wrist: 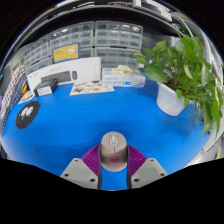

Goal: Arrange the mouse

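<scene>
The blue table (60, 130) carries a potted plant (185, 70) toward its far right corner. At the near edge, the grey mouse (114, 150) sits between the jaws, pads (93, 158) apparently pressing both sides: grasped, I judge, placement remaining.

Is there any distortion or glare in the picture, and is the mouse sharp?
Gripper view: strong fisheye bending curves the blue table and the shelves behind; the mouse between the fingers looks reasonably sharp with a soft highlight on top; the plant is stretched toward the side; the background shelves are softer.
</scene>
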Demonstrator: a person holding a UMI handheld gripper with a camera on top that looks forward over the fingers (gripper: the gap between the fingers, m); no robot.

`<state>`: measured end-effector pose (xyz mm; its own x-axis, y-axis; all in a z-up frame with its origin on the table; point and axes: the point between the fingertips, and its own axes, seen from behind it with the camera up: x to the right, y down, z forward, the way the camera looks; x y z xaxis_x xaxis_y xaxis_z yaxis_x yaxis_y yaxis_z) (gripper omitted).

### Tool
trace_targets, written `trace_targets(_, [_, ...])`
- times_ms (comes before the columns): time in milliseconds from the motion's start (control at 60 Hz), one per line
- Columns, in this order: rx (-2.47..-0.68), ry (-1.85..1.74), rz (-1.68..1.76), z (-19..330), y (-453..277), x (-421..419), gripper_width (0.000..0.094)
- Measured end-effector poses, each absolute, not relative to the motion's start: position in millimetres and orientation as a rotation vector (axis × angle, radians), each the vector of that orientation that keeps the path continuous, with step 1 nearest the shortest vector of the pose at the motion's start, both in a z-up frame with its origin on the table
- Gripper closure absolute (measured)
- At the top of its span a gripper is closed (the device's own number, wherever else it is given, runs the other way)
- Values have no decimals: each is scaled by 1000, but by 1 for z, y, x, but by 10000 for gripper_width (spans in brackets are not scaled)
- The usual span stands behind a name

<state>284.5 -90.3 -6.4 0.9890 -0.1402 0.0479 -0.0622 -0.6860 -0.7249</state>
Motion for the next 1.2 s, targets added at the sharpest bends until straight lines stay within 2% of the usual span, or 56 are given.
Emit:
trace_targets(117, [-2258,237,-177,46,-75,270,606])
trace_targets(317, [-2003,256,-239,201,-19,195,604])
trace_targets(383, [-1947,233,-209,242,5,153,604])
trace_targets(450, [-1901,182,-161,272,28,104,605])
trace_targets(517, [-1876,125,-129,283,51,57,605])
trace_targets(567, [-1885,101,-93,277,66,22,606])
trace_targets(667, [-1931,47,-10,243,91,-44,607])
trace_targets(817, [-2071,-22,23,146,112,-103,607])
trace_targets(1000, [-2241,-41,30,35,108,-123,609])
trace_targets(1133, [-2313,-43,41,-12,98,-129,598])
trace_targets(1200, [-2272,-82,24,-12,101,-127,598])
